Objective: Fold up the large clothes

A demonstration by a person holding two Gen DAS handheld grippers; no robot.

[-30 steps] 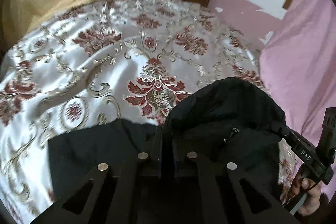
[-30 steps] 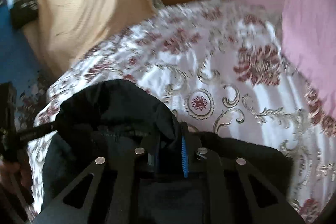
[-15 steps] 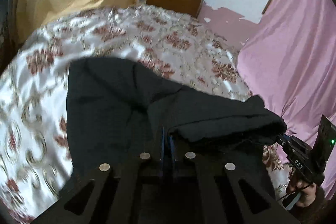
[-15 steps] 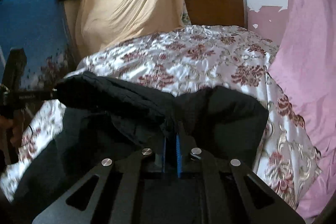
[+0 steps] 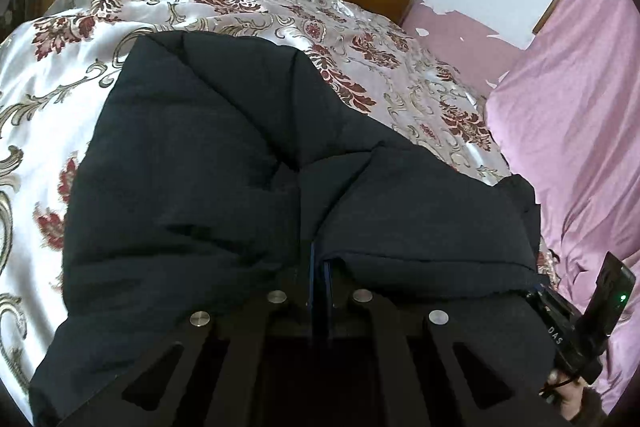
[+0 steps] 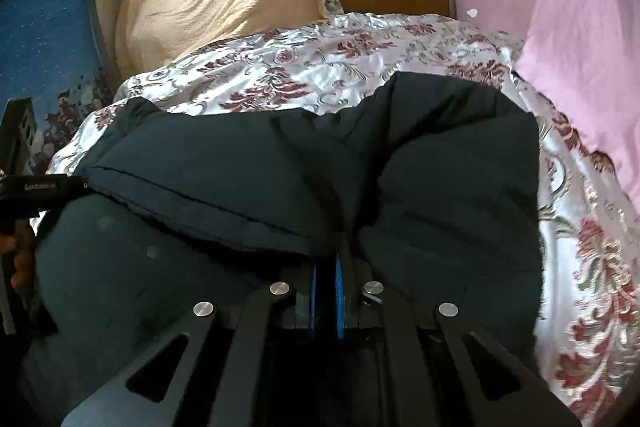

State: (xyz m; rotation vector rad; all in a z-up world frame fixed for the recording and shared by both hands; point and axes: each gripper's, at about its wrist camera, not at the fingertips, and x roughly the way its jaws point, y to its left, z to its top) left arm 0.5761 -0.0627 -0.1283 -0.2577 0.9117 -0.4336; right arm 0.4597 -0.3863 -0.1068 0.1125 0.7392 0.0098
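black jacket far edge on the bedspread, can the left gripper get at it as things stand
Probably not yet: the left gripper is shut on the black jacket near its closer hem. Nothing lies on the jacket before its far edge, so once it lets go the way looks free.

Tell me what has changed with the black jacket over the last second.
The black jacket, bunched low at the near edge a second ago, now spreads farther up the floral bedspread. The left gripper and right gripper stayed shut on its edge throughout. The bedspread stayed put.
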